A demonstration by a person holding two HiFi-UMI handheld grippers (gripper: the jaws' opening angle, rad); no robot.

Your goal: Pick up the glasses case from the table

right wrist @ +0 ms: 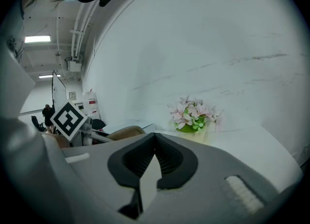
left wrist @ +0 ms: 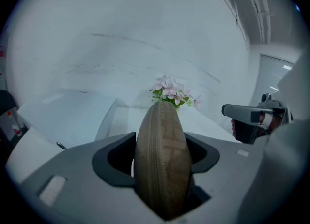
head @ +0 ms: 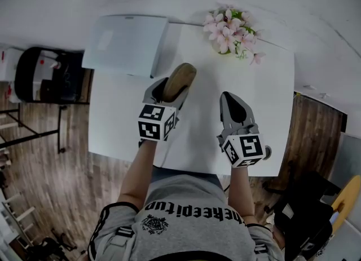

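In the head view the left gripper (head: 168, 92) is clamped on the tan case (head: 180, 78), holding it over the middle of the white table (head: 271, 119). The right gripper (head: 231, 99) is nearer the front edge, flowers (head: 230, 30) stand at the far right corner, and the upside-down print on the shirt (head: 192, 209) cannot be read for sure. In the left gripper view both jaws press the case's sides, and its woven surface shows no legible brand. In the right gripper view the jaw tips meet with nothing between them.

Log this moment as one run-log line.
left gripper: jaws shut on glasses case | right gripper: jaws shut, empty, over table | step: grasp made
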